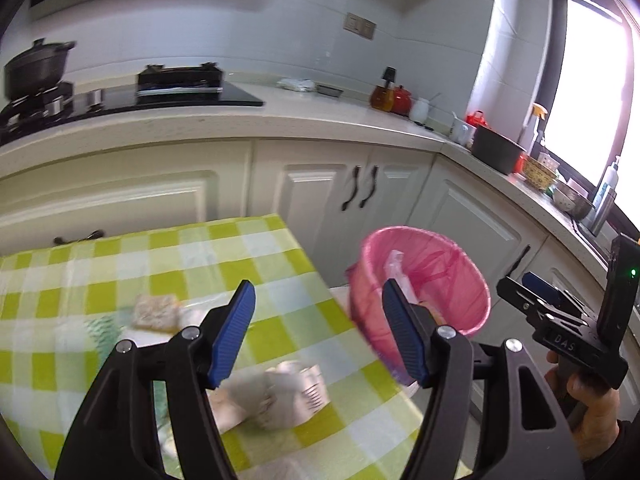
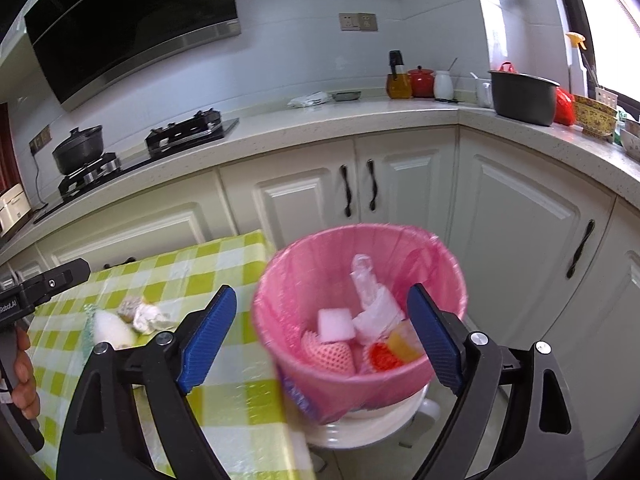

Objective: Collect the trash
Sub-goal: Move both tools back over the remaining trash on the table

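Note:
A bin lined with a pink bag stands on the floor beside the table's right edge; in it lie a white foam block, a pink foam net, clear plastic and red and orange scraps. My right gripper hangs open over the bin's near side. A blurred purple-and-white wrapper is at the near rim below it, touching neither finger. My left gripper is open above the table's right corner, nothing between its fingers. Crumpled white paper lies under it, and a brownish scrap farther left. The bin is to its right.
The table wears a green-and-white checked cloth. More litter lies there, a white foam net and a crumpled tissue. White cabinets and a cluttered L-shaped counter stand behind, with a black pot on the hob.

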A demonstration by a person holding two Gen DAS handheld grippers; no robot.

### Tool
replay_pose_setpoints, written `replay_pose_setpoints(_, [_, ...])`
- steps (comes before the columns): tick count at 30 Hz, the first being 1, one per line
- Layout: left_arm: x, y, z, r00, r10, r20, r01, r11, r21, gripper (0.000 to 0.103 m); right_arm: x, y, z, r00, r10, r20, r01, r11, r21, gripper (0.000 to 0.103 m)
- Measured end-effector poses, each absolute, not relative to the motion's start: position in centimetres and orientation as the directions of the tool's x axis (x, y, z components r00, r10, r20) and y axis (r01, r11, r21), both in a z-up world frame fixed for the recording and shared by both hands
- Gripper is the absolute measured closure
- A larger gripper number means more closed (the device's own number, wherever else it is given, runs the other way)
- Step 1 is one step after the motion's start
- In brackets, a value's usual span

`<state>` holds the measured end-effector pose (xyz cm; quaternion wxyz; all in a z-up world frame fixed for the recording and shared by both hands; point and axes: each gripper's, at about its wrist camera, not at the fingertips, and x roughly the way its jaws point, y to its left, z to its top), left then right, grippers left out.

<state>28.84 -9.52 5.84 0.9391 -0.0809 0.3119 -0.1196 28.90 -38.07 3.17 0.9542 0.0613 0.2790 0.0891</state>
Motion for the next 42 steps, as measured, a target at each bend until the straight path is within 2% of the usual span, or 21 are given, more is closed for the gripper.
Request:
replay_pose_setpoints(10, [24.2,0.9,3.2,0.787,-0.159,-0.596,0.014,0.971,-0.24,0.039,25.9,-31.0,0.9,0.769,0.3,-0.565,-0.226,0.954,0.199,0.019])
replay_pose_setpoints(17, [22.6,6.1,0.1,0.765,-0.134,-0.63,-0.073,0.954,-0.291,0.039,25.1,-26.4,-0.8,0.726,0.329,-0.604,-0.287,0.943,0.169,0.018])
replay_pose_setpoints(23, [22.9,6.8,-2.1,0.735,-0.156,-0.66,-0.087,0.944,-0.32,0.039,25.7,-23.7,-2.3,0.692,0.34,-0.636,-0.313,0.936,0.16,0.018])
replay_pose_setpoints(26, [23.3,6.6,-3.2,0.719,-0.174,-0.672,-0.082,0.94,-0.332,0.032,26.1,-22.7,-3.2,0.671,0.343,-0.657,-0.321,0.934,0.161,0.018])
replay_pose_setpoints(42, [26.4,6.7,-7.1,0.65,-0.223,-0.726,-0.105,0.921,-0.376,0.035,29.0,-19.6,-7.1,0.595,0.355,-0.721,-0.351,0.922,0.164,0.018])
